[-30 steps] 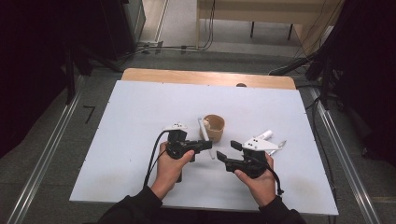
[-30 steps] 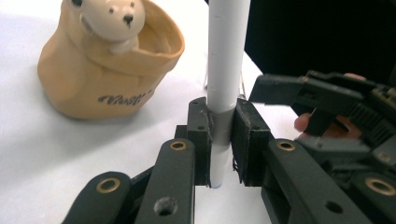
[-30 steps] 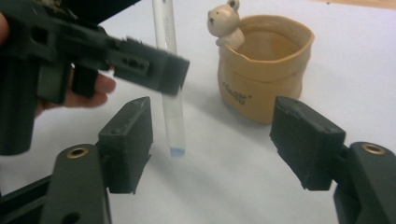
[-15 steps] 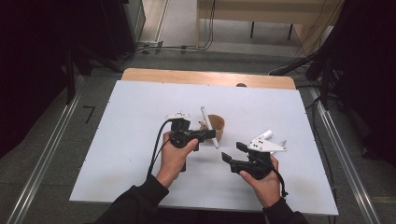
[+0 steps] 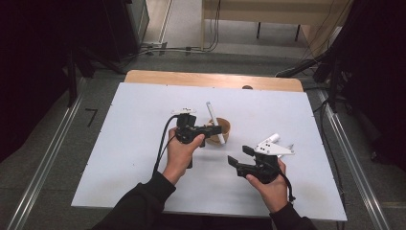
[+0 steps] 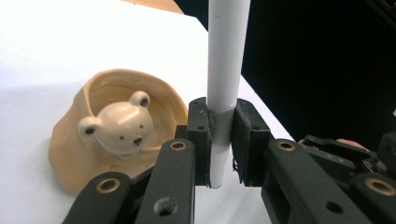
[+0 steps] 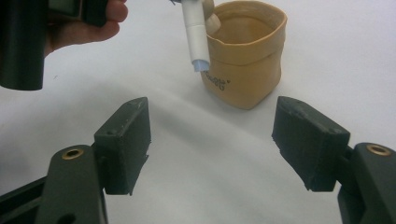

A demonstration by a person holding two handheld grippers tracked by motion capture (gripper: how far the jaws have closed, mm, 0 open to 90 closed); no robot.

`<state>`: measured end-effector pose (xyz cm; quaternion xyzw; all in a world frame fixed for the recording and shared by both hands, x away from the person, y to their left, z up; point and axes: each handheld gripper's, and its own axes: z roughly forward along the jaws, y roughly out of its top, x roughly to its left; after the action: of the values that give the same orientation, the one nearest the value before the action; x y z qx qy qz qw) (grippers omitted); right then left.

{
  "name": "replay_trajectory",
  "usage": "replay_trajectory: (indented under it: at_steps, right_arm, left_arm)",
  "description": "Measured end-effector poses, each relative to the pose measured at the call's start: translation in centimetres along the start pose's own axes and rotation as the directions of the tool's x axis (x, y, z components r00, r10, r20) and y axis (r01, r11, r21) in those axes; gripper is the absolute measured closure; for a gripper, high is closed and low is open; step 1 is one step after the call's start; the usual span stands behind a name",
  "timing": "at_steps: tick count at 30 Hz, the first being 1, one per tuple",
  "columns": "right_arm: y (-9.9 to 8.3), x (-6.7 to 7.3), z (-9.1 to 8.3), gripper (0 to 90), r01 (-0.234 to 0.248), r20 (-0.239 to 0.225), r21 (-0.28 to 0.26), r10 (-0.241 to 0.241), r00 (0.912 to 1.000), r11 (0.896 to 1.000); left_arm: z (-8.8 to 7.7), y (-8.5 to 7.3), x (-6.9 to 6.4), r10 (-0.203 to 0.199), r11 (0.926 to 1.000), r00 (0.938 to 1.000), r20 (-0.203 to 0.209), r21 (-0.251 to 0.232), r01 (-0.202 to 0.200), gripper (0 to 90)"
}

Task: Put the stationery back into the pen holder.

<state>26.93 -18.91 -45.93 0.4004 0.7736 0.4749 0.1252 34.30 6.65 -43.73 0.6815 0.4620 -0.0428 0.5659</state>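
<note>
the left claw (image 5: 214,129) was found pinching a white tube (image 6: 225,70) low on its shaft, both pads pressed flat against it, with the tube standing near upright and its lower end clear of the table (image 5: 143,124). in the high view the tube rose just beside a tan pouch (image 5: 224,129) with a rolled rim; the left gripper view showed a small cream bear (image 6: 119,126) sitting inside that pouch, close behind the pinch. the step in hand was judged to be lowering the tube into the pouch. to do this well, the tube's lower end would need to be brought over the open mouth first, then lowered straight, since the pouch looked soft and a sideways push on the rim could tip or fold it. the bear took up part of the opening, so the free side of the mouth was the better target. the grip should be eased only once the tube rested inside. the right claw (image 5: 239,162) hung spread and empty, near the pouch, and appeared well placed to steady its wall if needed.
</note>
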Motion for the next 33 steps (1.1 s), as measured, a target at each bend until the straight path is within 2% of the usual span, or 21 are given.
replay_trajectory:
  at_steps: [10,24,33]
  right_arm:
    - [0.0,0.0,0.1,26.2,-0.001,-0.003,0.003,0.001,1.0,1.0]
    - [0.0,0.0,0.1,26.5,-0.007,-0.008,0.003,0.007,0.9999,1.0]
    - [-0.1,0.0,0.1,26.5,-0.007,-0.009,0.005,0.007,0.9999,1.0]
  left_arm:
    - [0.5,0.9,0.3,0.001,0.9999,0.9999,-0.016,-0.011,-0.001,79.2]
    - [0.9,1.9,1.1,-0.019,0.9996,0.9994,-0.028,-0.019,0.019,79.2]
    - [1.3,2.7,1.3,-0.012,0.9995,0.9989,-0.045,-0.029,0.011,79.2]
